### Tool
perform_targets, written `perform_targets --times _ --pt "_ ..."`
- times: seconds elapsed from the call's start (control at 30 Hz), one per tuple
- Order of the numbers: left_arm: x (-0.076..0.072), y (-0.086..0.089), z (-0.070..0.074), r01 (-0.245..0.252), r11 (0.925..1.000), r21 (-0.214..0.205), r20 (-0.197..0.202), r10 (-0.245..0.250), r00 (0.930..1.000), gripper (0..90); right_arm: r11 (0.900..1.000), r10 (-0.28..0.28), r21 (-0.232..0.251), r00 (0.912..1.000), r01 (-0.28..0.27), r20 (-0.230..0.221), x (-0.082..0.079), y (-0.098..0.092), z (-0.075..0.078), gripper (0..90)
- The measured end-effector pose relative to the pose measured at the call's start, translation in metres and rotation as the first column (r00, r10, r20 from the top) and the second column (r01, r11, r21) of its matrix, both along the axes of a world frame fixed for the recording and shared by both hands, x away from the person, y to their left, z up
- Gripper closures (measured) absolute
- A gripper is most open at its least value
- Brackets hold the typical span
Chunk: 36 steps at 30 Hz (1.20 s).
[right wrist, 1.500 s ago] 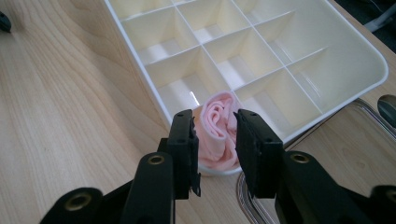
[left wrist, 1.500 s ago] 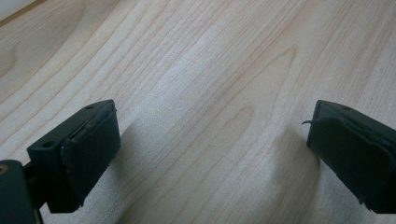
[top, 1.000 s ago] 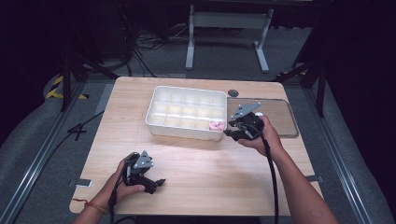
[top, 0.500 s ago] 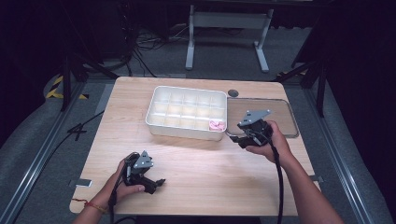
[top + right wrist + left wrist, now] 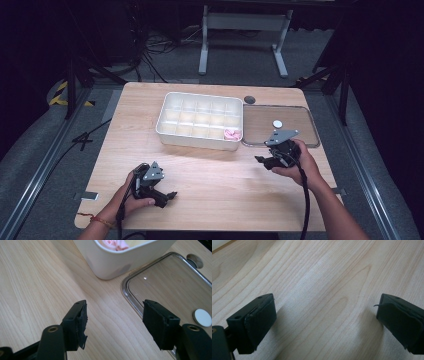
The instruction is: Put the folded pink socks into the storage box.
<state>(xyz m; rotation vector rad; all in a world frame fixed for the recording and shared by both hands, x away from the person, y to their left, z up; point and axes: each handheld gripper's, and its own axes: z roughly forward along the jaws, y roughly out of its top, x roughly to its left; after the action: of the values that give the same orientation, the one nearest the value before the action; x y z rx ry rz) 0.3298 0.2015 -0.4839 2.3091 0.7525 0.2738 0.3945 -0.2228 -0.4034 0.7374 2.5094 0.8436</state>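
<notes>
A white compartment tray (image 5: 199,120) stands at the table's middle back. A small pink thing (image 5: 232,133) lies in its near right corner compartment and also peeks over the tray wall (image 5: 120,262) as the pink thing (image 5: 113,243). My right gripper (image 5: 260,160) hovers low in front of the clear lid (image 5: 295,131), pointing left, clear of the tray. The right gripper (image 5: 115,313) is open; its jaws have just been opening, with nothing but bare wood between them. My left gripper (image 5: 171,195) rests near the front edge; the left gripper (image 5: 328,307) is open wide over bare wood.
The clear lid (image 5: 160,282) lies flat right of the tray with a white round disc (image 5: 277,123) on it, the disc (image 5: 203,317) sitting near my right jaw. A round hole (image 5: 249,99) marks the table behind the lid. Cables trail from both grippers.
The right gripper has drawn back from the tray's near right corner toward the front right and sunk a little, its jaws wider. The pink thing stays in its compartment. The left gripper has kept still.
</notes>
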Motion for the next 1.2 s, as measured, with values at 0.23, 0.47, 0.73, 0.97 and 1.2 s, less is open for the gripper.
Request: perform_targets --times 0.23,0.47,0.73,0.97,1.2 --pt "0.0 0.0 0.0 0.0 1.0 0.0 0.0 0.0 1.0 2.8 1.0 -0.009 0.0 0.9999 0.009 -0.011 -0.009 -0.01 -0.01 36.7" --pt "0.0 0.0 0.0 -0.001 1.0 0.0 0.0 0.001 1.0 2.8 0.9997 -0.02 -0.016 0.9987 0.019 -0.048 -0.021 -0.021 -0.029 36.3" --pt "0.0 0.0 0.0 -0.003 1.0 -0.002 0.0 0.003 1.0 2.8 0.9991 -0.026 -0.034 0.9982 0.024 -0.054 -0.036 -0.032 -0.044 35.9" --pt "0.0 0.0 0.0 -0.004 1.0 -0.003 0.0 0.004 1.0 2.8 0.9977 -0.062 0.024 0.9956 0.063 -0.07 -0.047 -0.052 -0.062 32.9" --pt "0.0 0.0 0.0 -0.001 1.0 0.001 -0.001 0.001 1.0 2.8 0.9803 -0.111 0.152 0.9883 0.126 -0.105 -0.058 -0.072 -0.075 28.7"
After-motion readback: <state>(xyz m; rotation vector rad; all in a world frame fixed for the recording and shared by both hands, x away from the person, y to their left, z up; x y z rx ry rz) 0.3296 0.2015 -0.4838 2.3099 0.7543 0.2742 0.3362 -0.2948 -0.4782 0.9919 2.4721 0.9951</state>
